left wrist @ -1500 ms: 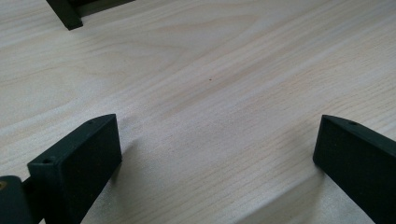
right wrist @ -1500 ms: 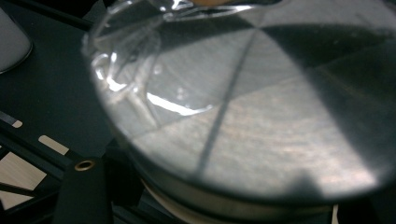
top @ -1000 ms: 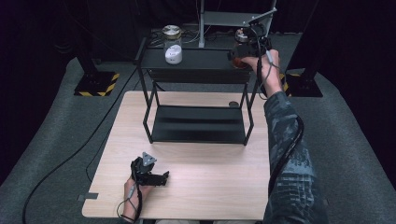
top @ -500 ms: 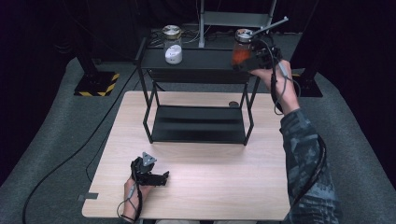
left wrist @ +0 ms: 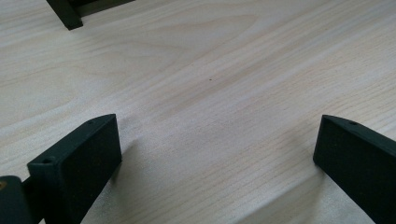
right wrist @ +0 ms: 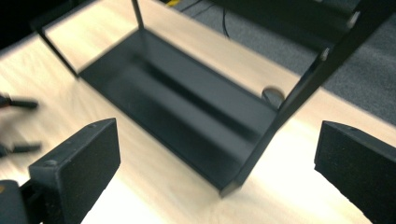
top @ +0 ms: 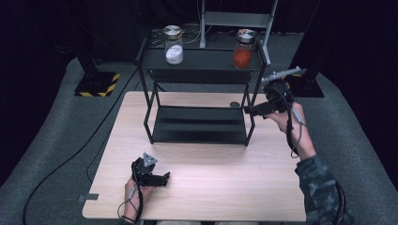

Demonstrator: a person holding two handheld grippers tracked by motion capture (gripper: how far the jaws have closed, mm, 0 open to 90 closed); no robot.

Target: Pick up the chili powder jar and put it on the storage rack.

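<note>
In the high view, the right hand-held gripper (top: 249,110) hangs in the air at the right of the frame, just beside the right-hand posts of a black two-tier shelf rack (top: 199,125) that stands on the far half of the pale wooden desk (top: 211,187). Its jaws point left toward the rack, and a cable trails from it down along the person's forearm. In the right gripper view its two black jaws (right wrist: 212,163) stand wide apart with nothing between them — beyond them lie the rack's lower tray (right wrist: 173,102), one slanting post and the desk, with a small dark round disc (right wrist: 272,95) on the wood just behind that post. The same disc (top: 233,104) shows in the high view near the rack's back right corner.

An orange-filled jar (top: 243,43) with a metal lid stands upright at the right end of the rack's top shelf, above and to the left of the right hand-held gripper and apart from it. A second jar (top: 173,45), with white contents, stands at the left end of the same shelf, well apart from the first.

The left hand-held gripper (top: 165,178) rests low on the desk in the lower left of the high view, jaws pointing right, a grey three-cornered plate on top. In the left gripper view its jaws (left wrist: 215,158) are spread wide over bare wood grain, holding nothing — a foot of the rack (left wrist: 65,13) sits in the upper left corner.
</note>
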